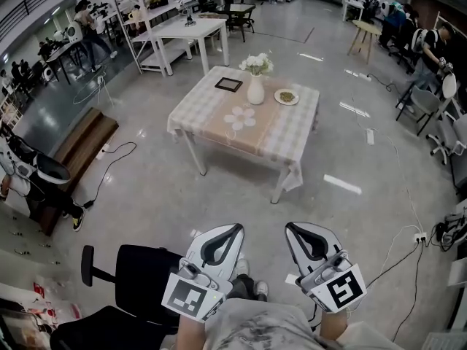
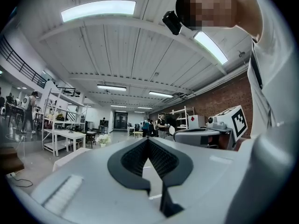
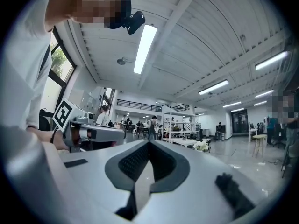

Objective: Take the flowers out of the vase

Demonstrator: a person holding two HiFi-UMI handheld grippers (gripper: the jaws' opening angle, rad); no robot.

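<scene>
A white vase (image 1: 255, 90) with white flowers (image 1: 257, 64) stands upright near the far edge of a table with a checked cloth (image 1: 292, 133), well ahead of me. Both grippers are held low and close to my body, far short of the table. My left gripper (image 1: 236, 227) is shut with nothing in it, and so is my right gripper (image 1: 290, 227). In the left gripper view the flowers (image 2: 103, 139) show small beyond the shut left gripper (image 2: 148, 140). In the right gripper view the flowers (image 3: 202, 146) lie right of the shut right gripper (image 3: 149, 142).
On the table lie a dark framed picture (image 1: 228, 84), a plate of food (image 1: 286, 97) and a flower-shaped mat (image 1: 239, 117). A black office chair (image 1: 139, 275) stands at my left. A wooden bench (image 1: 82, 143) and floor cables (image 1: 408, 195) flank the table.
</scene>
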